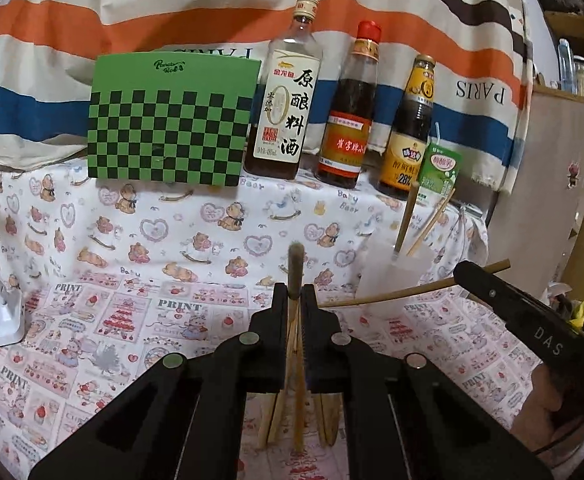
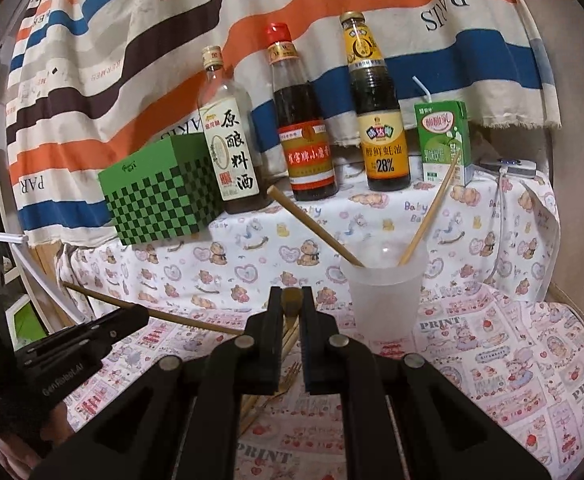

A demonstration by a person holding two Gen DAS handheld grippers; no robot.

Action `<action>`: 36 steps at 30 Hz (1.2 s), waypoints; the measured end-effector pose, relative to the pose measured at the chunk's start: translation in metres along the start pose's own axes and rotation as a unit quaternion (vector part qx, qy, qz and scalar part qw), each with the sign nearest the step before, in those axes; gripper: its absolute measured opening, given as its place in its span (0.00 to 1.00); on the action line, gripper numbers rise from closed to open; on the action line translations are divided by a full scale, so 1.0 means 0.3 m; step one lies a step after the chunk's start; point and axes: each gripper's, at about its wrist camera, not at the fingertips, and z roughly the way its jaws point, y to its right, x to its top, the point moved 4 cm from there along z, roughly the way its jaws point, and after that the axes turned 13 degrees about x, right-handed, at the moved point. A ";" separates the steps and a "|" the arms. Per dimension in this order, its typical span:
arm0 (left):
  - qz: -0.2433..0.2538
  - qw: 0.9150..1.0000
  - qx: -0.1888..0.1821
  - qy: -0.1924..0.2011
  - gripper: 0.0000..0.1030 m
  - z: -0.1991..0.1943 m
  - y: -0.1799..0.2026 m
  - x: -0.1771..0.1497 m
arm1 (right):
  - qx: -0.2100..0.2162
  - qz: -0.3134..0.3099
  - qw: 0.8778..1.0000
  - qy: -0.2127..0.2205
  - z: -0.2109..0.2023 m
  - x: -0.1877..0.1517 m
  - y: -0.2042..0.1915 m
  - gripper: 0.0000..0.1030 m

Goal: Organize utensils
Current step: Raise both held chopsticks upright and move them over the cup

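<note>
**Mei:** Low in the middle of the left wrist view, the left gripper [image 1: 296, 300] is clamped on a chopstick [image 1: 294, 268] whose blunt end pokes up past the fingertips. The right gripper [image 2: 292, 304] does the same in its own view, closed on a second chopstick [image 2: 292, 300] seen almost end-on.

**Jun:** And the target?

**Mei:** A translucent cup [image 2: 382, 296], right of centre in the right wrist view, standing on the printed tablecloth [image 2: 512, 360]. Two chopsticks already lean in it, one to the upper left [image 2: 312, 226], one to the upper right [image 2: 432, 216].

**Jun:** So each hand carries one stick, and neither is in the cup yet.

**Mei:** That's my reading. More utensils lie on the cloth under the grippers, a gold fork [image 2: 287, 380] among them, so I'd say the job is partway through.

**Jun:** How do you finish this step cleanly?

**Mei:** One hand at a time. In the left view the right gripper's stick runs sideways, crossing in front of the cup, so the two could clash if both go together. Tip the stick so its lower end points into the gap between the two leaning ones, lower it inside the rim, then let go.

**Jun:** Risks?

**Mei:** The cup looks light and could topple if nudged. The bottles [image 2: 308, 128] and green milk carton [image 2: 444, 140] along the back stand well clear.
</note>
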 end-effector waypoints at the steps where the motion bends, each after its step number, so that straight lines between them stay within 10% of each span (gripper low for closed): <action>1: -0.002 1.000 0.003 0.004 0.05 -0.007 -0.004 0.004 | -0.004 -0.001 1.000 0.005 -0.006 0.005 0.005 0.06; 25: -0.014 0.994 0.005 0.109 0.05 -0.138 -0.016 0.053 | -0.035 0.055 0.991 0.115 -0.166 0.144 0.154 0.06; 36: -0.021 0.984 -0.020 0.176 0.05 -0.219 0.084 0.293 | -0.051 0.102 0.987 0.111 -0.160 0.147 0.255 0.06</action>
